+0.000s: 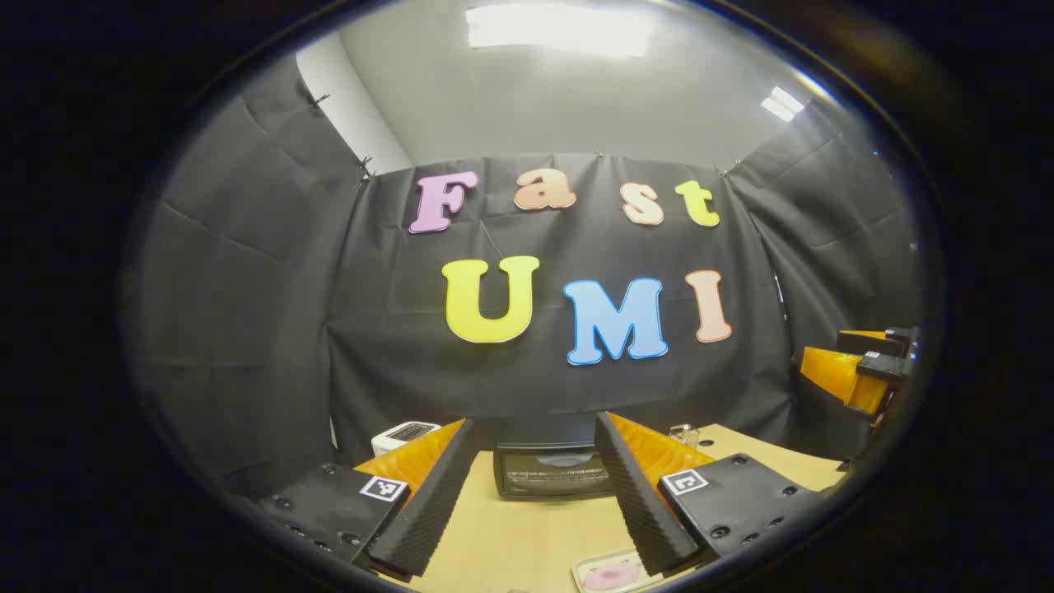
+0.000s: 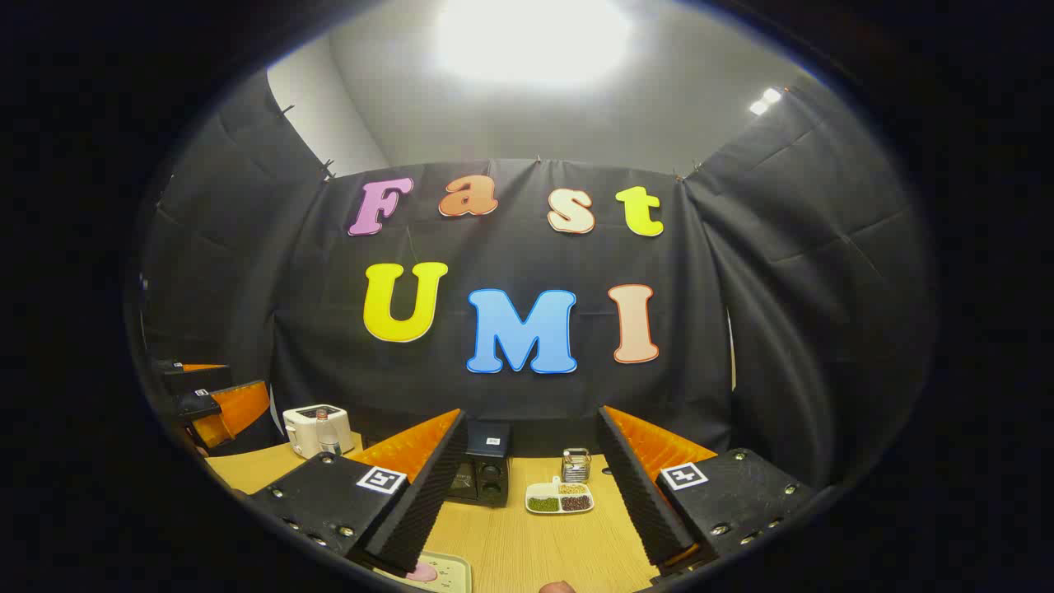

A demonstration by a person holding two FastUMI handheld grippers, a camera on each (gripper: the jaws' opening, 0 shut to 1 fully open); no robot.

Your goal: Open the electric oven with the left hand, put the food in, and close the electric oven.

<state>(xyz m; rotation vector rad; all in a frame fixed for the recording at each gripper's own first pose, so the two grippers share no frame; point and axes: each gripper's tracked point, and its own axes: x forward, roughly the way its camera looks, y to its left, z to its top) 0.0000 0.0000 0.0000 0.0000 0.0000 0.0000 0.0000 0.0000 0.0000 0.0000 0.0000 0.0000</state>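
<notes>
Oven [image 1: 553, 469] sits shut at the back of the bench [image 1: 510, 535], dead ahead of the left gripper [image 1: 527, 494], whose jaws gape wide with nothing in them. Right gripper [image 2: 531, 494] is spread wide too, empty, with the food tray [image 2: 432, 572] at the front edge near it. Best bet: bring the left one in level, hook the door's top edge and swing it down slowly.

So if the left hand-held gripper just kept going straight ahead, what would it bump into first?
Probably the electric oven: it sits on the table dead ahead, framed between the open left hand-held gripper fingers. Depth is hard to judge.
</notes>
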